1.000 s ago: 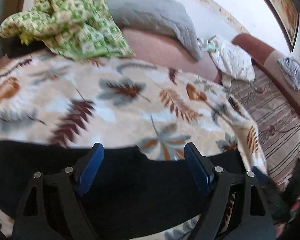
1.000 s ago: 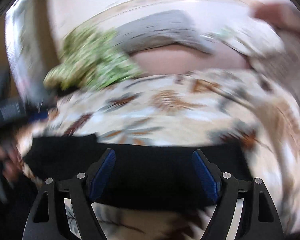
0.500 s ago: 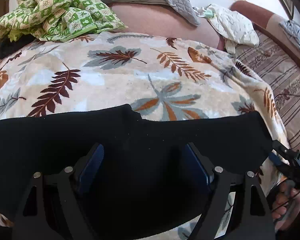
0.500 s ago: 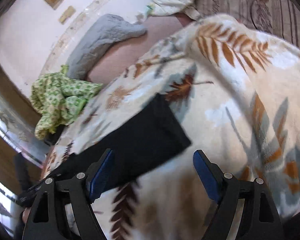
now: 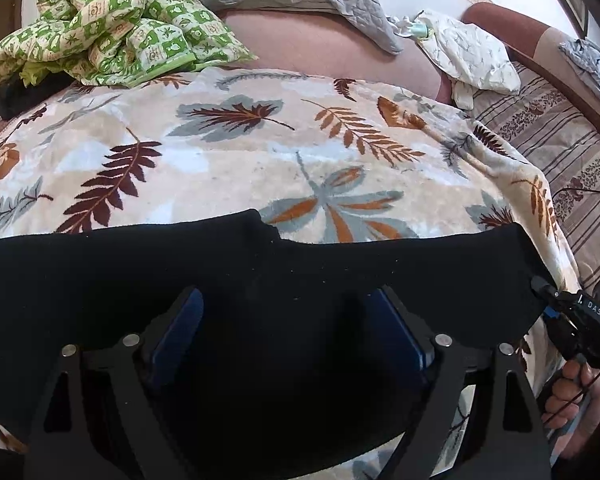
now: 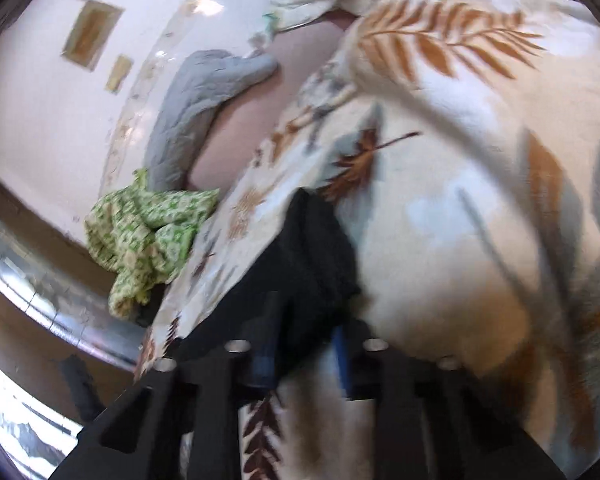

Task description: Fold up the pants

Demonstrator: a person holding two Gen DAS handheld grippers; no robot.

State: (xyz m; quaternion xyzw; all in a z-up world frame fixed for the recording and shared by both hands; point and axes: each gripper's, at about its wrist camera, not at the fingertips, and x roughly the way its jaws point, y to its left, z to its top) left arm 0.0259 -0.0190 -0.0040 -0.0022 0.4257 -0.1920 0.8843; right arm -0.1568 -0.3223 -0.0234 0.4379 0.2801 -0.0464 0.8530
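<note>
Right gripper (image 6: 300, 354) clamped on pants (image 6: 312, 256)

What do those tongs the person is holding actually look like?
Each of the tongs is a black frame of triangular cut-out struts with silver screws and two blue finger pads. The left tongs and the right tongs match. From the left camera, the right tool's black body bears white lettering "DAS", a blue part and a bare hand gripping its handle.
</note>
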